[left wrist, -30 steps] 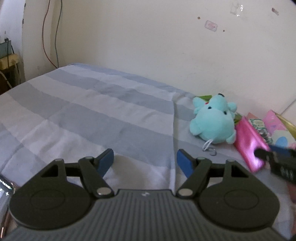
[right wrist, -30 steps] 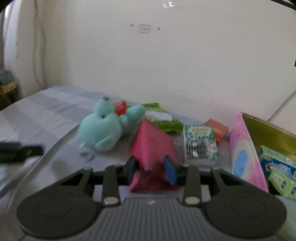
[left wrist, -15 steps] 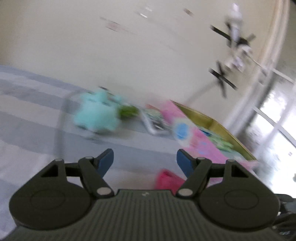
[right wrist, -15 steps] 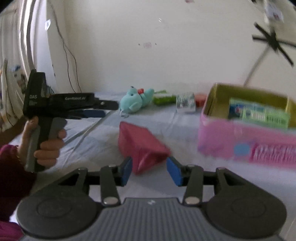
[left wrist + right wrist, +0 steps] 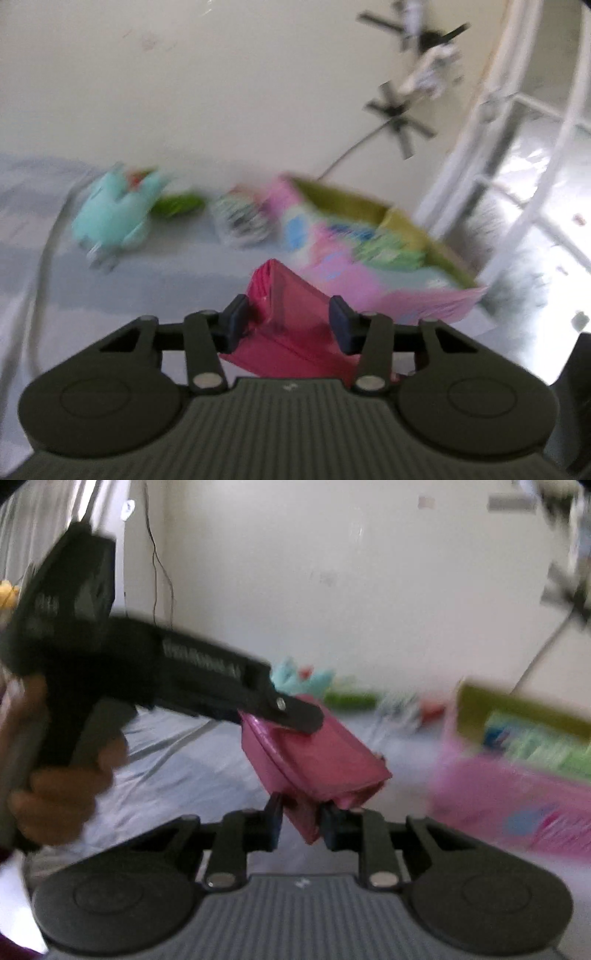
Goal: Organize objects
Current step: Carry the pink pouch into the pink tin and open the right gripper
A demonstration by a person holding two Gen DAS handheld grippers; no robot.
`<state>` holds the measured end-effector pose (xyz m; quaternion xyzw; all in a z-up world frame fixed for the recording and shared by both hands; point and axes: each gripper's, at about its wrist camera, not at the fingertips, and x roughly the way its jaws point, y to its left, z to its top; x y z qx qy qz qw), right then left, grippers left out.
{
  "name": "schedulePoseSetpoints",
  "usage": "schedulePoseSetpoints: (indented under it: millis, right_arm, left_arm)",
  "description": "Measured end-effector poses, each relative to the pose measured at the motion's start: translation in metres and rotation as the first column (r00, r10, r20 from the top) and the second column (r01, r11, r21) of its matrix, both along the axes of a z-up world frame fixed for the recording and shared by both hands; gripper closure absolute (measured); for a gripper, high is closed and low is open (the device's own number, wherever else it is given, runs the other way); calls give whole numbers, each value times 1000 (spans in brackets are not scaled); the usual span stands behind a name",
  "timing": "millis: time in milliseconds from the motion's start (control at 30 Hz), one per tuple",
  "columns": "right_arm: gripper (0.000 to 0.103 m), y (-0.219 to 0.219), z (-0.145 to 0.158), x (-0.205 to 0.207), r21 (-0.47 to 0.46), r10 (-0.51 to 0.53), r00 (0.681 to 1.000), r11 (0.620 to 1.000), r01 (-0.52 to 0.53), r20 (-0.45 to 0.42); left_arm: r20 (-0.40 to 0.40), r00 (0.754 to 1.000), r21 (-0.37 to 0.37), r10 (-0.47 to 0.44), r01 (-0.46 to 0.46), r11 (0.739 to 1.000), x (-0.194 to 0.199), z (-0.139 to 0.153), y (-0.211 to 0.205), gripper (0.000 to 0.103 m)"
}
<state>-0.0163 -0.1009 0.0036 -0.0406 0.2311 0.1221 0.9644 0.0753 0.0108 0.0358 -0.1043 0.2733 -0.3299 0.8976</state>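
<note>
**Both grippers pinch the pink pouch, held up in front of the box**

The pink pouch [image 5: 291,317] is off the bed, gripped from two ends. Left gripper [image 5: 288,325] has its blue pads pressed against the pouch's wider sides; pouch fills the gap between them. Right gripper [image 5: 299,821] is clamped nearly together on a thin lower edge or corner of the same pouch [image 5: 314,753]. In the right wrist view the left gripper [image 5: 291,710] comes in from the left, a hand [image 5: 62,775] on its handle, tip over the pouch's upper end.

Why two grips: probably a handover or a steadying hold, since the pouch looks soft and may sag from one corner. Judgement only.

Pouch sits directly ahead of both grippers, between the fingers, tilted. The pink box [image 5: 406,280] with yellow-green inside lies just beyond and to the right, open, some packets already in it; likely the destination. Teal plush toy [image 5: 114,218], green packet [image 5: 177,203] and a patterned pack [image 5: 240,221] lie on the striped bedsheet [image 5: 147,280] by the wall, well apart from the grippers. Heavy blur throughout.
</note>
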Motion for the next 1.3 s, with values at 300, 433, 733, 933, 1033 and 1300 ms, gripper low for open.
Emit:
schedulePoseSetpoints:
  millis: [300,433,733,933,1033,1300]
  right_arm:
    - [81,-87,30,-10,-17,-215,967,976,219,137]
    - [60,-131,24,4,-83,-381,903,912,402,198]
    - [51,-206,-7,-22,196,-608,783,790,581,129]
    - [51,-209,4,-37,305,-591,797,787,536,124]
    - [51,-204,8,-38,362,-561,824,788,498,87]
    - [51,-178,12,-44,398,-516,857,789,467,16]
  left_arm:
    - [71,992,-2,-103,104,995,19,41,-112,54]
    - [74,997,91,5,-12,996,38,29,-157,43]
    - [104,992,281,68,-95,955,27,7,-184,36]
    - [172,981,343,84,-140,929,3,13,-178,36]
    - [190,978,359,81,-146,922,-10,14,-171,36]
    - [208,974,356,87,-158,921,-32,14,-143,36]
